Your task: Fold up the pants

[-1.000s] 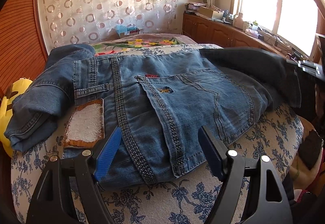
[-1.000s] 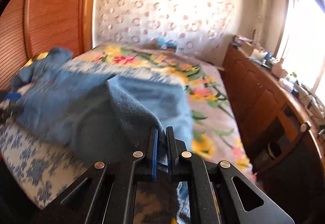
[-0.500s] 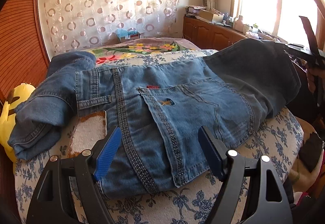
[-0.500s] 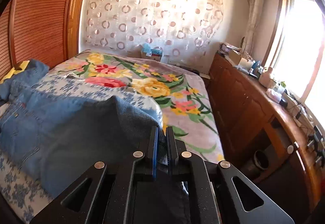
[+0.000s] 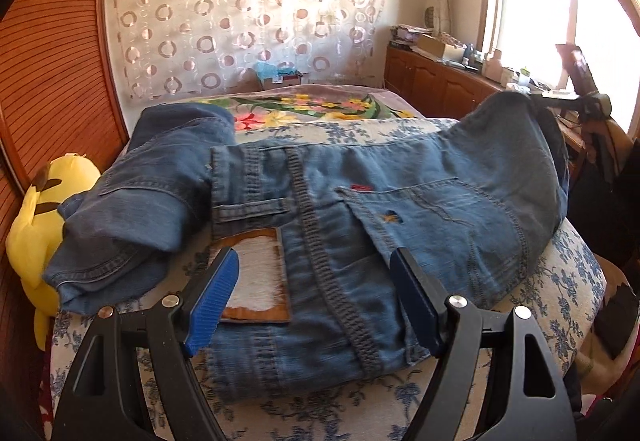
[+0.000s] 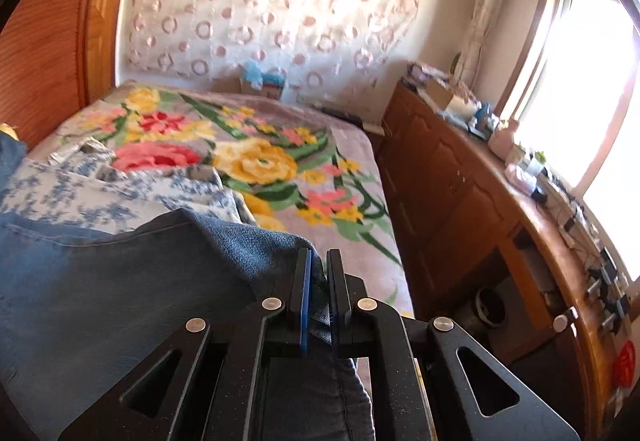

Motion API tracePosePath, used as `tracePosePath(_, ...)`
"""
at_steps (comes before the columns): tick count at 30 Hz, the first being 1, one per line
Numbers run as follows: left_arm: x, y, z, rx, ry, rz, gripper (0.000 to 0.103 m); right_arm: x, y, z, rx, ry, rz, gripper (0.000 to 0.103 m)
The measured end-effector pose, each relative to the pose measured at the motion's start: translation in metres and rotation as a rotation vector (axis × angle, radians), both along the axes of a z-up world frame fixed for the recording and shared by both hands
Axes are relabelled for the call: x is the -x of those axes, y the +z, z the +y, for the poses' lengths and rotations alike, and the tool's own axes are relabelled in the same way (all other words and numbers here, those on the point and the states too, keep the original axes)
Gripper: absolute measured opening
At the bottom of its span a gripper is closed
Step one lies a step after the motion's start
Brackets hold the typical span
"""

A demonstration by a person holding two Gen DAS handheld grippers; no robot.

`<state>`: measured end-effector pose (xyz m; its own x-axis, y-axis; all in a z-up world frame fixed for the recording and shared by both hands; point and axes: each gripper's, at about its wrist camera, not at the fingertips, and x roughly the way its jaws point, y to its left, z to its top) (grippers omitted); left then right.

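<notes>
Blue denim pants (image 5: pixel 400 209) lie seat-up on the blue-floral white bed cover (image 5: pixel 560 281), waistband nearest the left camera (brown leather patch (image 5: pixel 256 273) showing). Left gripper (image 5: pixel 316 293) hangs over the waistband, jaws wide, nothing between them. Right gripper (image 6: pixel 318 281) is clamped on a lifted fold of the pants' leg, at the bed's right side. Yellow plush toy (image 5: pixel 44 209) sits at the left edge.
</notes>
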<state>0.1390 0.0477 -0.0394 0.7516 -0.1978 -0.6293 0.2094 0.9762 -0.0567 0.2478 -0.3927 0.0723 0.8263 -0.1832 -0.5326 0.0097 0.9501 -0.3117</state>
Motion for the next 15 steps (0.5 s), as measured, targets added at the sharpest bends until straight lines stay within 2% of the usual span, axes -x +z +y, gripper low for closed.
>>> tracePosePath(8,0.0,-0.008,0.019,0.004,0.03,0.015,0.079,-0.041,-0.044,0.01,-0.015,-0.071,0.111,0.008)
tracePosePath(11,0.001,-0.01,0.026,0.006,0.044,0.017,0.079,-0.046,-0.046,0.014,-0.028,-0.073,0.122,0.022)
tracePosePath(13,0.001,-0.012,0.031,0.005,0.053,0.02,0.079,-0.047,-0.04,0.017,-0.035,-0.06,0.106,0.043)
tracePosePath(15,0.002,-0.014,0.036,0.004,0.061,0.024,0.079,-0.043,-0.034,0.02,-0.041,-0.039,0.08,0.049)
